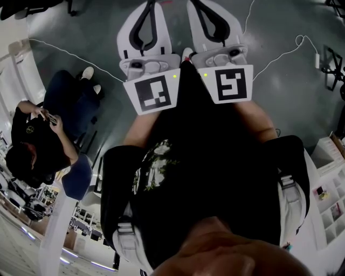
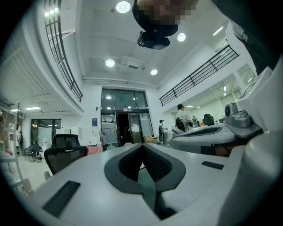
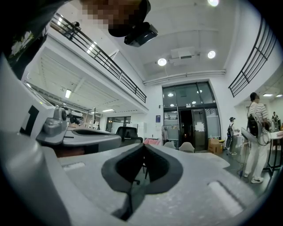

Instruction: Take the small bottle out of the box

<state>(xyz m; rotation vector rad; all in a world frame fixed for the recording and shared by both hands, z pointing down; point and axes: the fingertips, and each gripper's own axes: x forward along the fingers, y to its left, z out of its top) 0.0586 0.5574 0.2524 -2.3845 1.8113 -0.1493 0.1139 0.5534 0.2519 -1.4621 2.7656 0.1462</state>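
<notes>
We hold the left gripper (image 2: 142, 146) and the right gripper (image 3: 143, 145) side by side just in front of our black shirt (image 1: 215, 161), pointing level above the grey floor (image 1: 280, 32). Both have the jaws pressed together on nothing, probably a waiting pose. The small bottle and its box appear in no view, so the task seems not yet begun.

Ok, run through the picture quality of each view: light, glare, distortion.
Head view: dim, the person's dark shirt swallows detail, the marker cubes stand out bright. Left gripper view: fisheye with black corners, ceiling lights blown out. Right gripper view: same bending, railing curved.
</notes>
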